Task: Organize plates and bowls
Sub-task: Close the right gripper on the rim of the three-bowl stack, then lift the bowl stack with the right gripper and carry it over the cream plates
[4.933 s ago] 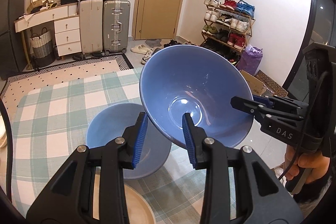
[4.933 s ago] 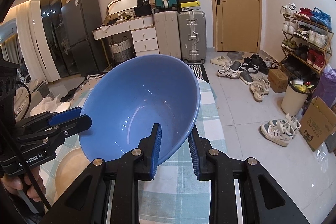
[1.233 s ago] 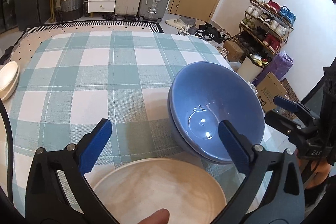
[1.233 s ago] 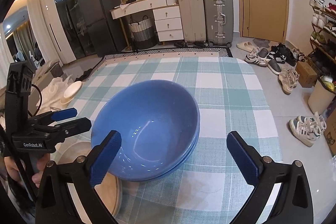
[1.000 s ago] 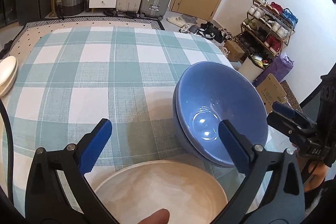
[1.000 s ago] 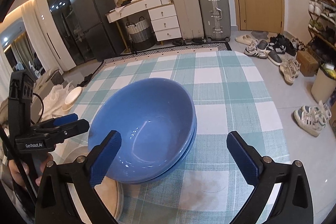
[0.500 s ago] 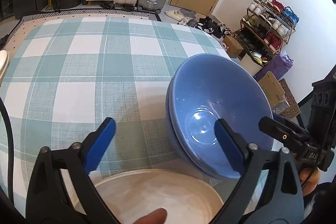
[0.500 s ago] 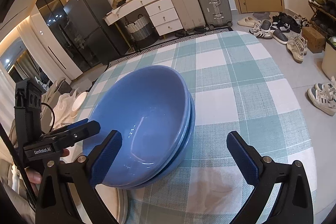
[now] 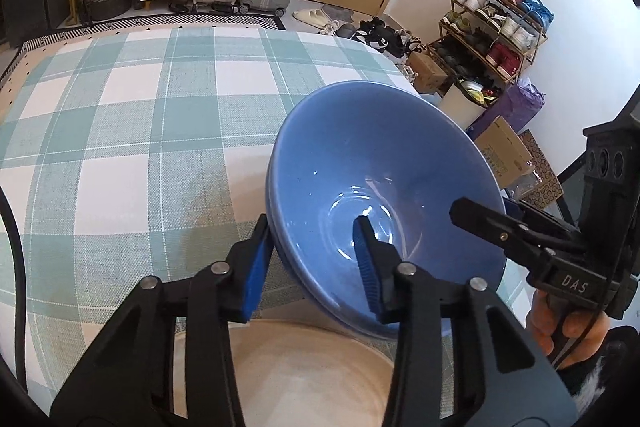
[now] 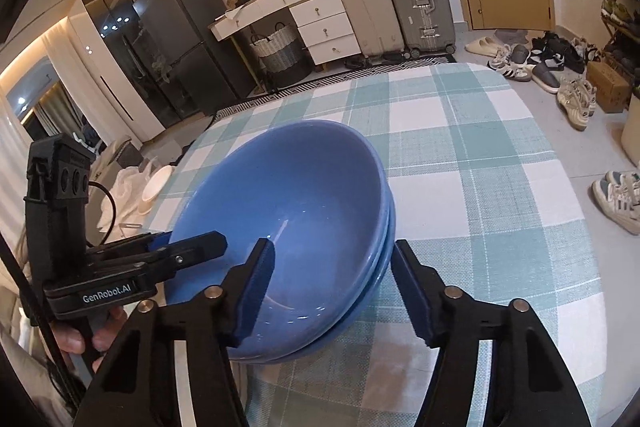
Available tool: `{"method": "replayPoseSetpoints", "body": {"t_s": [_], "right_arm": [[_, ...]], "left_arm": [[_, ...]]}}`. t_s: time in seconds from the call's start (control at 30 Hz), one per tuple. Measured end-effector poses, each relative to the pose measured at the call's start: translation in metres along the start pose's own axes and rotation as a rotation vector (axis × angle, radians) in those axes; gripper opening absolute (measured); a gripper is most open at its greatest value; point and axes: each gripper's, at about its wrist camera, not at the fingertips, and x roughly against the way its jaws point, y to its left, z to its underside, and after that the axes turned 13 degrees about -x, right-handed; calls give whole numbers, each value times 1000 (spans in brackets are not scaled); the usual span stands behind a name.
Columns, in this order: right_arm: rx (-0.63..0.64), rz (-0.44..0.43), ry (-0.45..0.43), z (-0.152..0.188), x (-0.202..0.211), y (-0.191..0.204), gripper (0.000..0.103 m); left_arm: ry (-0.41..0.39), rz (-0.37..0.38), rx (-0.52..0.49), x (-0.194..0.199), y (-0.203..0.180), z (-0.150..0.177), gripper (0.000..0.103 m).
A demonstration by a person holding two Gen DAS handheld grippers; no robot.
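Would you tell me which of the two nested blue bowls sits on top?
The upper blue bowl, whose whole inside shows; the lower blue bowl shows only as a rim band beneath it.

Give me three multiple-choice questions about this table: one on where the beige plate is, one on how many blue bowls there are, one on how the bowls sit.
1. Where is the beige plate?
A. inside a bowl
B. on the checked cloth beside the bowls
C. on the floor

2. How many blue bowls?
A. one
B. two
C. four

3. How do they sit?
A. nested, mouths up
B. apart
C. upside down

Answers:
1 B, the beige plate lies on the checked cloth.
2 B, the blue bowls show two stacked rims.
3 A, one sits inside the other, open side up.
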Motion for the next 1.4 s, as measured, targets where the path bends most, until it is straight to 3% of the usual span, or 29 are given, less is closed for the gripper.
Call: {"method": "replayPoseSetpoints", "body": {"t_s": [0.13,0.8,1.4], "right_arm": [[-1,11,-6,0,1,-2,54],[38,38,-61,5,24,9,54],[82,9,-133,16,72,33,54]], "left_arm": [[-4,1,3,2,3,1,32],[-48,-37,-57,21,-12,-1,32],[-126,-54,-94,86,-38,5,32]]}}
